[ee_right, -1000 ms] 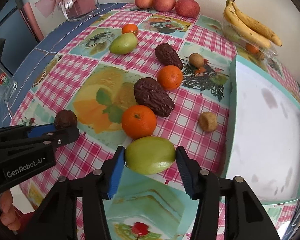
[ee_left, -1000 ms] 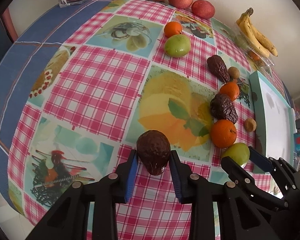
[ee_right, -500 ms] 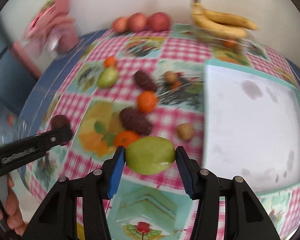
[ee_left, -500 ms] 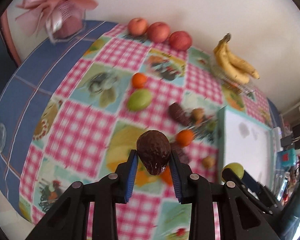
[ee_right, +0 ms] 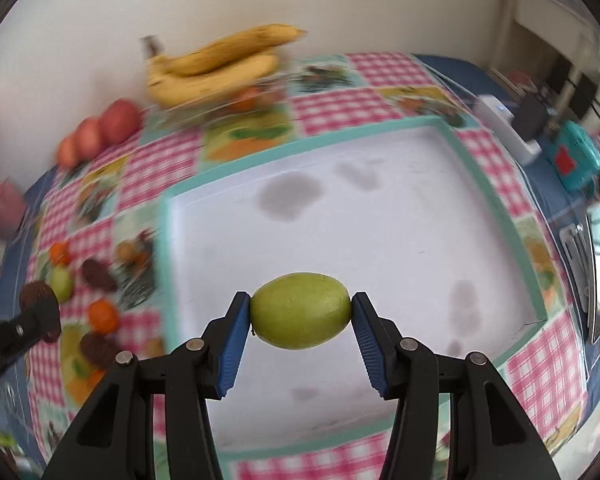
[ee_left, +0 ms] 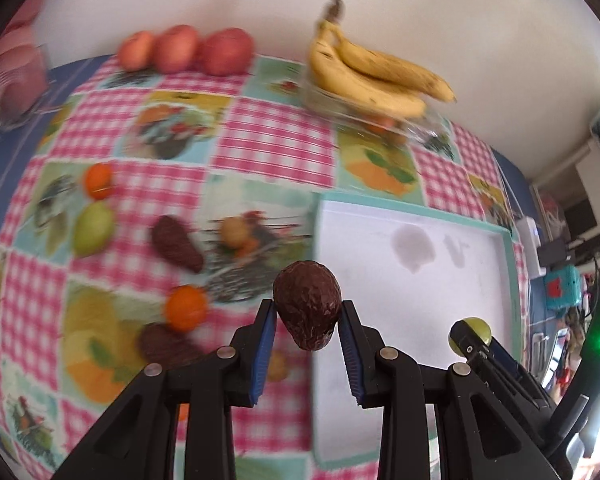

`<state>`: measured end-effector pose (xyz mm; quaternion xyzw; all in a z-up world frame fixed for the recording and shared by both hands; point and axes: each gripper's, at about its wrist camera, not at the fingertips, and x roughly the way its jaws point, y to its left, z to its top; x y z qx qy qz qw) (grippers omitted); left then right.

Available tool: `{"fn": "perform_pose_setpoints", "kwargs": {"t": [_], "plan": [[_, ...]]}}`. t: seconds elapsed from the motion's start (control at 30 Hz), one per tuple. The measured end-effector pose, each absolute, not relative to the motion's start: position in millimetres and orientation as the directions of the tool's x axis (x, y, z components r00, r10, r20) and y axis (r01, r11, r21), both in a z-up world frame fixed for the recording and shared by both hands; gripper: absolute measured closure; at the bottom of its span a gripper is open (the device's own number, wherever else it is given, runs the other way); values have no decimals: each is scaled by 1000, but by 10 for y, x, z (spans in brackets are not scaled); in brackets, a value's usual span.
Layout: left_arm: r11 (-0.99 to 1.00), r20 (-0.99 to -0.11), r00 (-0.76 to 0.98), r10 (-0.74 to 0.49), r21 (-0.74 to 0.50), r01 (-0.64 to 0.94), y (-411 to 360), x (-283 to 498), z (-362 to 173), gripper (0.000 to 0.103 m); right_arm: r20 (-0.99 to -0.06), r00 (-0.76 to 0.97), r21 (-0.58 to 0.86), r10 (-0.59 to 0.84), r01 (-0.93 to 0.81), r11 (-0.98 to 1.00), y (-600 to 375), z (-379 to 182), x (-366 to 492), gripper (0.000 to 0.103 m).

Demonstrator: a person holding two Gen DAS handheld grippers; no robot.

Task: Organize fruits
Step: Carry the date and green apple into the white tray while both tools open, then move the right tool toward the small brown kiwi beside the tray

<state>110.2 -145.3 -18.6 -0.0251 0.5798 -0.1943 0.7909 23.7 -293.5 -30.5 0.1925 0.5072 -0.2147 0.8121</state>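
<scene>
My left gripper [ee_left: 307, 312] is shut on a dark brown avocado [ee_left: 307, 304], held in the air over the left rim of a white tray with a teal border [ee_left: 412, 280]. My right gripper [ee_right: 300, 310] is shut on a green mango [ee_right: 300, 310], hanging above the middle of the same tray [ee_right: 380, 220]. In the left wrist view the right gripper and its green mango [ee_left: 474, 330] show at the lower right. On the checked tablecloth left of the tray lie oranges [ee_left: 186, 307], dark avocados [ee_left: 177, 249], a green mango [ee_left: 93, 227] and a small brown fruit [ee_left: 236, 230].
Three red apples [ee_left: 188, 50] line the wall at the back. A bunch of bananas [ee_left: 372, 76] rests on a clear box behind the tray. A pink gift box [ee_left: 12, 80] stands at the back left. Electronics and cables [ee_right: 540, 120] crowd the table's right end.
Both grippers have lifted and swung right, from the fruit on the cloth to over the tray, each keeping its fruit. The right gripper has rolled; the views are motion-blurred.
</scene>
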Motion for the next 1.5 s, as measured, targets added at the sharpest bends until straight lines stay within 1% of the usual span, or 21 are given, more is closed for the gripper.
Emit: {"fn": "perform_pose_setpoints", "kwargs": {"t": [0.27,0.37,0.47,0.87,0.93,1.0,1.07,1.1,1.17,1.2,1.27,1.3,1.33,1.37,1.4,1.43,1.5], "plan": [[908,-923,206,-325,-243,342,-1965,1209,-520,69,-924,309,21,-225,629,777,-3473,-555,268,50],[908,-929,192,-317,-239,344,-2029,1259,-634,69,-921,313,22,-234,638,769,-3590,-572,283,50],[910,-931,191,-312,-235,341,-2053,1285,-709,69,-916,298,-17,-267,637,771,-3626,-575,335,50],[903,-931,206,-302,-210,374,-2107,1274,-695,68,-916,301,-11,-265,642,767,-3721,-557,395,50],[902,-929,210,-304,-211,376,-2090,1249,-663,67,-914,291,-31,-282,644,764,-3721,-545,392,46],[901,-928,213,-307,-212,378,-2081,1234,-610,61,-914,290,-32,-283,645,764,-3733,-544,386,44],[901,-926,222,-306,-207,381,-2067,1209,-541,37,-917,292,-19,-272,649,760,-3751,-535,364,41],[901,-925,229,-305,-202,383,-2061,1198,-505,35,-917,293,-17,-271,650,760,-3756,-527,357,34],[903,-923,240,-300,-193,384,-2033,1166,-439,33,-913,297,-19,-279,654,756,-3764,-488,337,25],[905,-924,247,-293,-185,382,-2015,1150,-402,30,-910,302,-17,-283,656,754,-3762,-464,324,25],[912,-926,261,-272,-162,376,-1974,1134,-355,20,-906,319,2,-278,660,752,-3756,-401,290,25],[919,-926,277,-254,-142,368,-1933,1130,-323,18,-904,326,9,-277,661,750,-3749,-373,275,24],[923,-926,290,-242,-128,362,-1895,1129,-301,14,-902,329,11,-278,663,749,-3746,-353,263,23],[930,-924,307,-226,-111,352,-1840,1132,-274,9,-900,331,9,-284,665,747,-3737,-324,245,18],[937,-922,328,-207,-91,337,-1786,1137,-250,6,-897,332,4,-291,665,747,-3730,-304,233,16],[943,-918,347,-194,-76,325,-1731,1143,-229,0,-895,332,-1,-297,664,747,-3719,-287,222,16],[953,-906,389,-167,-47,300,-1591,1146,-181,0,-892,337,-4,-300,660,751,-3680,-255,194,16]]}}
